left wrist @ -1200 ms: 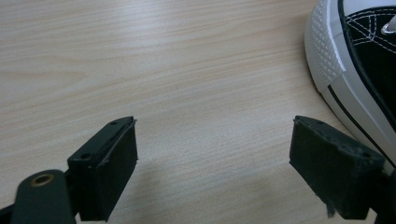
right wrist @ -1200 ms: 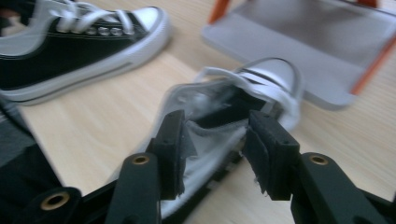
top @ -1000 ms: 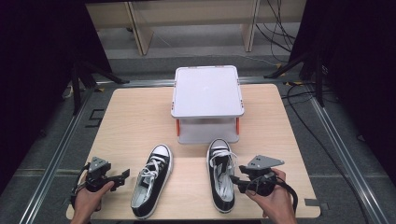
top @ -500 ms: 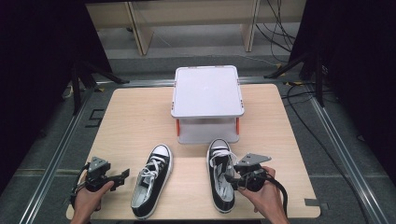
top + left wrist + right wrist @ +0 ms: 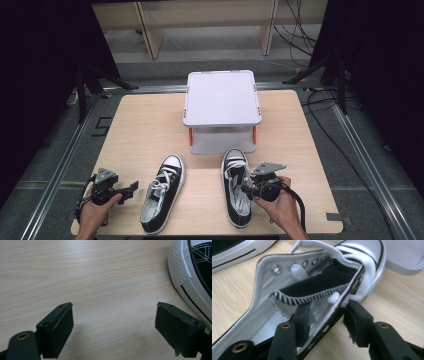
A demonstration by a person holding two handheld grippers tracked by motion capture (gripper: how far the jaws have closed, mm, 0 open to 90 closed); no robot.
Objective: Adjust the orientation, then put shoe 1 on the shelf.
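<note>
Two black-and-white canvas sneakers lie side by side near the table's front edge, toes pointing away: the left shoe (image 5: 161, 200) and the right shoe (image 5: 235, 200). My right gripper (image 5: 248, 187) sits at the right shoe's outer side. In the right gripper view it (image 5: 329, 320) straddles that shoe's (image 5: 262, 312) side wall, one jaw inside the opening and one outside, with a gap still showing. My left gripper (image 5: 131, 188) rests on the table left of the left shoe; its jaws (image 5: 115, 322) stand wide open over bare wood, the shoe's toe (image 5: 185, 272) off to the right.
A white lidded box (image 5: 221, 97) with orange clips stands at the table's (image 5: 150, 130) back middle, just beyond the shoes' toes. Dark stands and cables lie on the floor around the table. The wood on the left and right of the box is bare.
My right gripper has moved left from beside the right shoe onto its side wall, one jaw going into the opening. The left gripper and both shoes have stayed put.
</note>
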